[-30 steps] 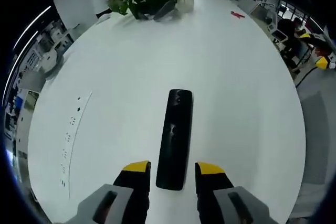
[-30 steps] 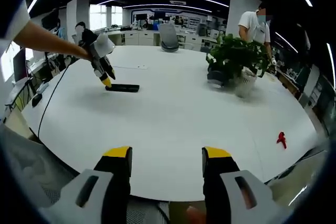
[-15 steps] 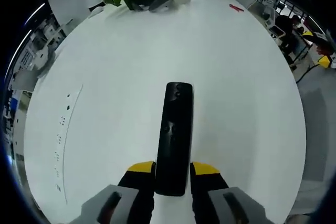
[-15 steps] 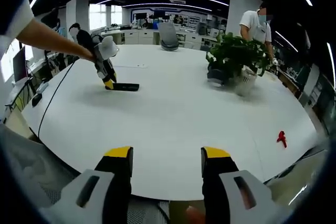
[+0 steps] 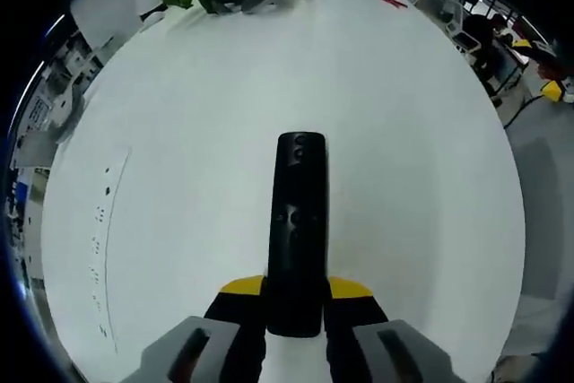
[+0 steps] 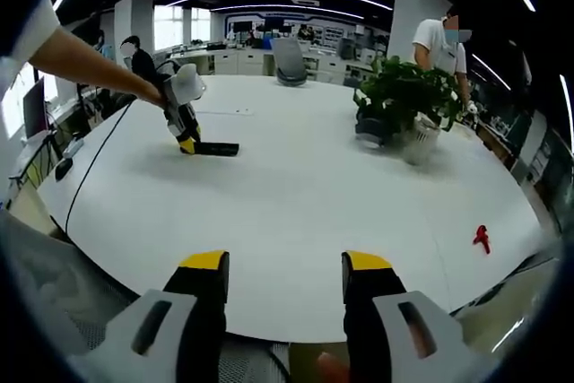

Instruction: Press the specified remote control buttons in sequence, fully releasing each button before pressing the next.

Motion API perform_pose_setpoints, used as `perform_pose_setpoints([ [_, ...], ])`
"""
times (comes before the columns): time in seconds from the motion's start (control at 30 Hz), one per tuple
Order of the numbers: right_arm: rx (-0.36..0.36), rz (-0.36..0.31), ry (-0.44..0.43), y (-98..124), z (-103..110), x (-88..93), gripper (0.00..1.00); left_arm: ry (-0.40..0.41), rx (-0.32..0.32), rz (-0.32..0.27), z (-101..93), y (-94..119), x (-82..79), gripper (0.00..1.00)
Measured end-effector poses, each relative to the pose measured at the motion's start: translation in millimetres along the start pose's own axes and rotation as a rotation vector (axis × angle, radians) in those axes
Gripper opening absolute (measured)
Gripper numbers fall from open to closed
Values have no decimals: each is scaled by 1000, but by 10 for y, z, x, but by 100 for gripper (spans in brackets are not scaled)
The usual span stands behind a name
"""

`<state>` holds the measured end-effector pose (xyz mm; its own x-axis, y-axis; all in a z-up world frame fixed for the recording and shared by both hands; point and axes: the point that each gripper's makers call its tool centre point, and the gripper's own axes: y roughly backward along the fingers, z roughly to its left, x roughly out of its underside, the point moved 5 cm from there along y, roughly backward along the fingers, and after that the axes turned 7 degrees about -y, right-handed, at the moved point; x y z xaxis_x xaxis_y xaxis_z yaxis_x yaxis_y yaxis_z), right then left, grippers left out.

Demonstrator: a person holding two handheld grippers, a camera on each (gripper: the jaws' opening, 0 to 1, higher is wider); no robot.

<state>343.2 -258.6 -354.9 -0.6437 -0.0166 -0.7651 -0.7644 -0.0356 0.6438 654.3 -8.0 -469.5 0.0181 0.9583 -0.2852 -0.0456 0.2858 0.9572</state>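
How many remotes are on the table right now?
1. The black remote lies on the white table, its near end between the left gripper jaws. The right gripper view shows the same one far left.

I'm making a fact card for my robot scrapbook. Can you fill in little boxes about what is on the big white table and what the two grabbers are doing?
table: large, white, round-edged
remote control: black, lying flat on the table
left gripper: jaws closed on the near end of the remote
right gripper: open, holding nothing, above the table's near edge
potted plant: green leaves, far side of the table
small red object: on the table, apart from the remote
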Motion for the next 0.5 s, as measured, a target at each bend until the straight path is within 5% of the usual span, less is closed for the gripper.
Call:
perform_pose_setpoints([
  [0.5, 1, -13, -3, 5, -9, -15, 51, -17, 1, -4, -170, -17, -113, 23],
])
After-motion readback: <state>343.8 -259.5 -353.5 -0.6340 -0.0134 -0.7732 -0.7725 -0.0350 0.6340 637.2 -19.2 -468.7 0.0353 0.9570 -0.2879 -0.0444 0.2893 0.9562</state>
